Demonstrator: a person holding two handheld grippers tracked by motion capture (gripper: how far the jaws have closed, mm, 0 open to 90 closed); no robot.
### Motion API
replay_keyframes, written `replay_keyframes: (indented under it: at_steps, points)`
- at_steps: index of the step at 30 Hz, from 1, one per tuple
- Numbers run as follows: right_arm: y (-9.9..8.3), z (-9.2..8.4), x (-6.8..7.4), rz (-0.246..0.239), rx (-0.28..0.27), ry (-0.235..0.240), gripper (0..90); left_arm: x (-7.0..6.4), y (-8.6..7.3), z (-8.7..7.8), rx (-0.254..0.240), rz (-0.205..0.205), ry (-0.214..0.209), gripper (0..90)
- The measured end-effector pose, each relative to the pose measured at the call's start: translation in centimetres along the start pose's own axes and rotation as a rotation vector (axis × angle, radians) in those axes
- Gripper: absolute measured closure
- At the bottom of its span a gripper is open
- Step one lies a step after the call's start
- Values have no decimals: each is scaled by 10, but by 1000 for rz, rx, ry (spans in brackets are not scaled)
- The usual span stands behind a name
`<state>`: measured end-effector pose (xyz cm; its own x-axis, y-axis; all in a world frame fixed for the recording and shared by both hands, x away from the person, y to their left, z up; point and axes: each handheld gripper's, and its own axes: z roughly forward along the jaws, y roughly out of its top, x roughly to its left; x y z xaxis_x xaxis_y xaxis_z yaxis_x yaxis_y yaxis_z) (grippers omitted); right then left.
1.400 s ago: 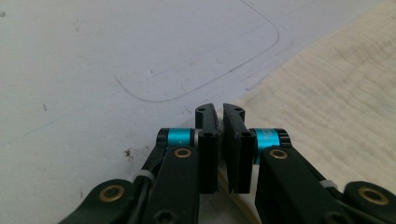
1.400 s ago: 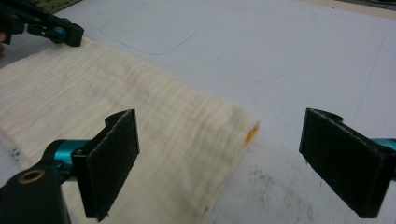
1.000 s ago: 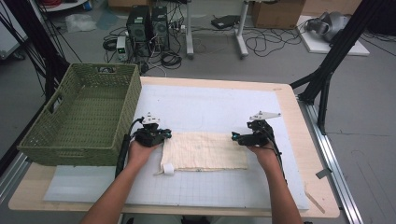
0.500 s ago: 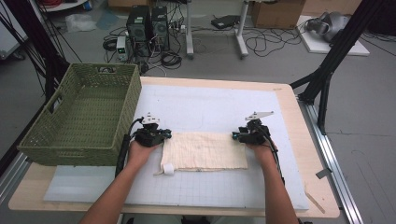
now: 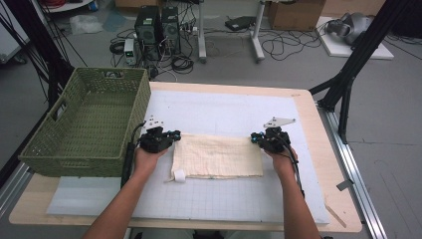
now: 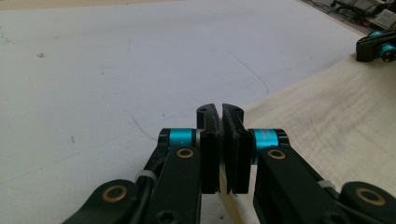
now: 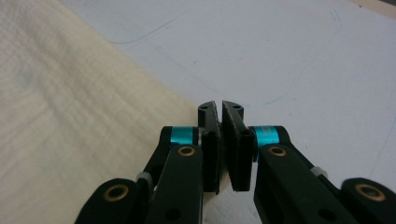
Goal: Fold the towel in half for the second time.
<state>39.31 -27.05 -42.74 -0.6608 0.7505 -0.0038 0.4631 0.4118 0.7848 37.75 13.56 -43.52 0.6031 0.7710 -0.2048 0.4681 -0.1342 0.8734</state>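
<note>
Both claws are pressed together, each pinching a far corner of the cloth (image 5: 217, 156): left claw (image 5: 171, 138) on the far-left corner, right claw (image 5: 255, 138) on the far-right; the right one's jaws have just been closing, w/ cloth edge between them. Cloth lies flat near the middle of the bench (image 5: 308, 107), on the white mat (image 5: 224, 107), just right of the green basket (image 5: 89, 127). Risks: grip is only at the very edge, so a corner could slip out on lifting; if it's folded, only the top layer may come up; uneven pull btwn hands would skew it. Long axis runs left-right, short sides face the claws; a small tag (image 5: 178, 175) sits at the near-left corner.
</note>
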Motion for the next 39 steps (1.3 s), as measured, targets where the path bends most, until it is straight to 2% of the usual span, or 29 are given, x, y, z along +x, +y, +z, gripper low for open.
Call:
replay_keyframes:
  at_steps: [9, 12, 16, 21, 29, 34, 39]
  points:
    - [-15, -20, 15, -35, -83, 24, 859, -10, -4, -16, -16, 16, -36, 853]
    - [-19, -28, 19, -48, -101, 34, 858, -16, -5, -22, -6, 32, -50, 852]
    - [-24, -37, 26, -61, -110, 47, 858, -24, -7, -32, -20, 63, -63, 851]
    - [-33, -49, 36, -63, -126, 49, 858, -33, -18, -41, 1, 83, -65, 852]
    - [-50, -59, 50, -67, -119, 60, 858, -43, -35, -50, 24, 92, -82, 851]
    - [-56, -65, 58, -77, -104, 72, 857, -50, -44, -55, 64, 129, -83, 851]
    - [-63, -64, 64, -83, -72, 82, 856, -50, -51, -55, 89, 124, -87, 849]
